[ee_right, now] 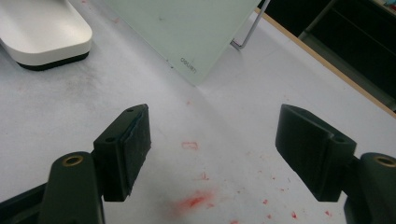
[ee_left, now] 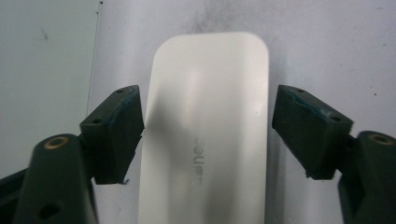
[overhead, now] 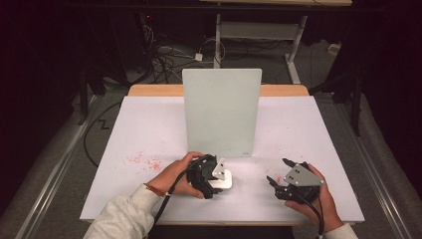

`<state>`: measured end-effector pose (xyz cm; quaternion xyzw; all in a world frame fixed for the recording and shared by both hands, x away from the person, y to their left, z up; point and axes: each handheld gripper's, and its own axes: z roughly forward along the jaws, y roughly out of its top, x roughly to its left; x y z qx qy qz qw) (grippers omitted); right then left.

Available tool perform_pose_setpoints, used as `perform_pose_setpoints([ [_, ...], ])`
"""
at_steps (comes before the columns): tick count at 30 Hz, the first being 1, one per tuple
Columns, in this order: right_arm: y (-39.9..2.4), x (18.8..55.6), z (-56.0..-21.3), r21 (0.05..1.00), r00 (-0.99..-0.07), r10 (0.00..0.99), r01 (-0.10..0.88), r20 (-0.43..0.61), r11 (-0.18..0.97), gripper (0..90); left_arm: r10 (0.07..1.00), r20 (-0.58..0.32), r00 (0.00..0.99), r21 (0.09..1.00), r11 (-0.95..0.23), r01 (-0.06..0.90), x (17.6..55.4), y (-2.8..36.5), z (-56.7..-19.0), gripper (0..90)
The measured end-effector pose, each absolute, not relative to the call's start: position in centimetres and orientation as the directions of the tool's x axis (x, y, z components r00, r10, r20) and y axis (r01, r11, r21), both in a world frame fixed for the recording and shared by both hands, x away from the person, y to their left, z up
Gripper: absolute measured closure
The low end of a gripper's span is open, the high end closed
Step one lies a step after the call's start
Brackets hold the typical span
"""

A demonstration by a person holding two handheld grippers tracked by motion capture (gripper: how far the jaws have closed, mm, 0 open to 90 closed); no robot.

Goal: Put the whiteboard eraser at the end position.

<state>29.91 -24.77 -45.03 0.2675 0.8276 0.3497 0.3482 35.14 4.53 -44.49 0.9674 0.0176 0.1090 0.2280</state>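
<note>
The white eraser (ee_left: 205,135) lies flat on the table (overhead: 149,134), low in the middle of the high view, just in front of the upright glass board (overhead: 222,112). In the left gripper view it runs up the centre of the frame, and the left gripper (ee_left: 205,133) straddles it with its jaws apart, one on each long side; the left-hand one looks almost against the edge, the right-hand one stands clear. That unevenness is the risk, I'd say: if the jaws close now, the near one may shove the eraser sideways or twist it before the far one arrives, and its smooth, rounded top could let it pop out. The board stands close behind, so a skid forward might knock it. The right gripper (overhead: 279,180) hangs open at lower right over red smears (ee_right: 194,201), well apart.
</note>
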Motion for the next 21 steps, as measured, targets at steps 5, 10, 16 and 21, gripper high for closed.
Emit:
perform_pose_setpoints([
  [5,-24.7,29.9,-45.0,0.767,-0.618,0.685,0.198,-0.386,0.61,27.1,0.119,0.213,0.97,0.523,-0.852,-0.01,34.6,5.6,-43.7,20.3],
  [10,-24.8,29.8,-44.8,0.771,-0.618,0.686,0.195,-0.383,0.606,27.1,0.22,0.27,0.937,0.609,-0.793,0.01,34.3,7.5,-42.5,19.6],
  [16,-24.8,29.7,-44.6,0.785,-0.621,0.692,0.193,-0.367,0.589,27.0,0.375,0.333,0.865,0.713,-0.7,0.029,33.9,10.4,-41.2,19.5],
  [21,-24.9,29.7,-44.4,0.792,-0.617,0.699,0.193,-0.361,0.58,27.1,0.482,0.377,0.791,0.749,-0.661,0.045,33.4,13.2,-41.2,19.5],
])
